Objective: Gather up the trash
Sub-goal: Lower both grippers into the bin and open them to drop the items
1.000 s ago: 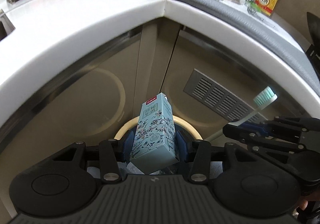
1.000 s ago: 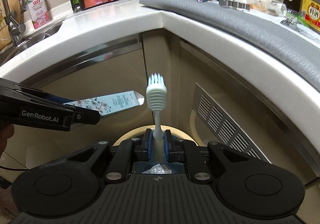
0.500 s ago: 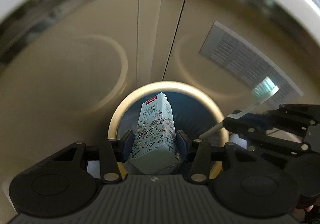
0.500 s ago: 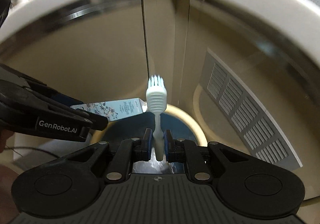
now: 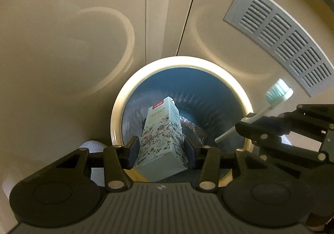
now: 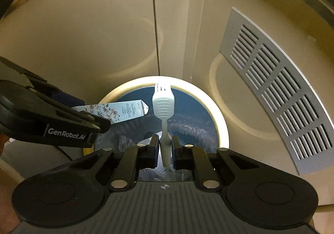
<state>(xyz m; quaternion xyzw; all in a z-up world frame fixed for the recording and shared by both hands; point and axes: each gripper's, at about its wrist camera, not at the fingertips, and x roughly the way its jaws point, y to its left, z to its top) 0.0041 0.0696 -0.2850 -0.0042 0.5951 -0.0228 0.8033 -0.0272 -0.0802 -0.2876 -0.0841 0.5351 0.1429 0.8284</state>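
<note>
Both tools are loaded: our left tool (image 5: 160, 150) clamps a pale blue floral-printed cardboard carton (image 5: 161, 140), and our right tool (image 6: 163, 146) pinches the handle of a white plastic toothbrush (image 6: 163, 106) with its jaws nearly together. Each item hangs over the round cream-rimmed bin with a blue liner (image 5: 125, 96), the toothbrush toward 3 o'clock of the carton. We judge the pickup done; only the release remains. Beige cabinet doors (image 5: 62, 35) stand behind, with a grey slatted vent (image 5: 279, 37) at 2 o'clock.
</note>
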